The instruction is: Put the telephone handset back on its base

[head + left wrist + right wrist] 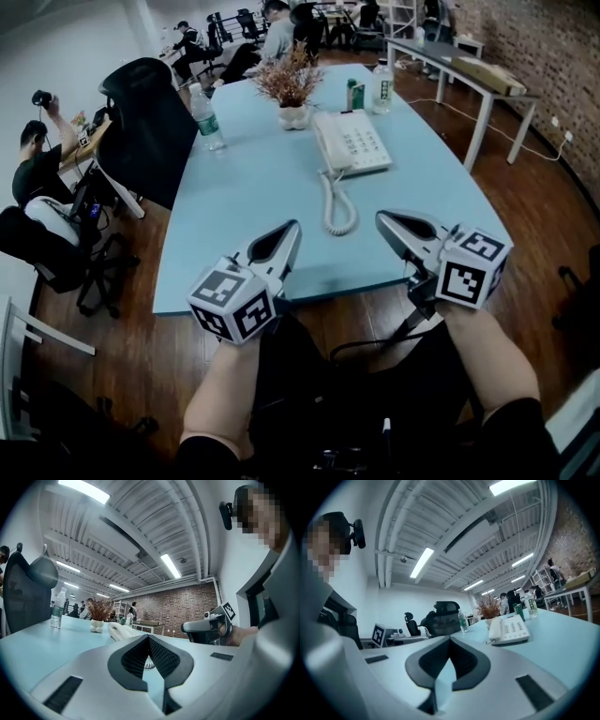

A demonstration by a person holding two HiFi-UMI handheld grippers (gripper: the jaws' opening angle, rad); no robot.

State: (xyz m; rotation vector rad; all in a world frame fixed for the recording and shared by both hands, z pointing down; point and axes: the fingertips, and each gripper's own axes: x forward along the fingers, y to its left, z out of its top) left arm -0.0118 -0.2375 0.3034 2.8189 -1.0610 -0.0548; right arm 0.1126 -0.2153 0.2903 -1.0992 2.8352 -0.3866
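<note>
- The left gripper (149,638) has its jaws pressed together at the tips, with nothing between them.
- The right gripper (450,639) is likewise closed and empty. Both are held over the near edge of the table, tips pointing towards the phone.
- The coiled cord (337,211) lies looped on the table just ahead of the two grippers.
- The handset (325,141) sits in its cradle on the left side of the white telephone (356,142), mid-table.
- Beyond the telephone stand a potted dried plant (289,84), a green can (355,94) and two water bottles, one of them (207,120) near the left edge.
- The light blue table (234,206) is smooth and rounded.
- Around the table are a black office chair (150,122), a wooden floor (534,206), a brick wall (553,47), a ceiling with strip lights (82,489) and seated people at far desks.
</note>
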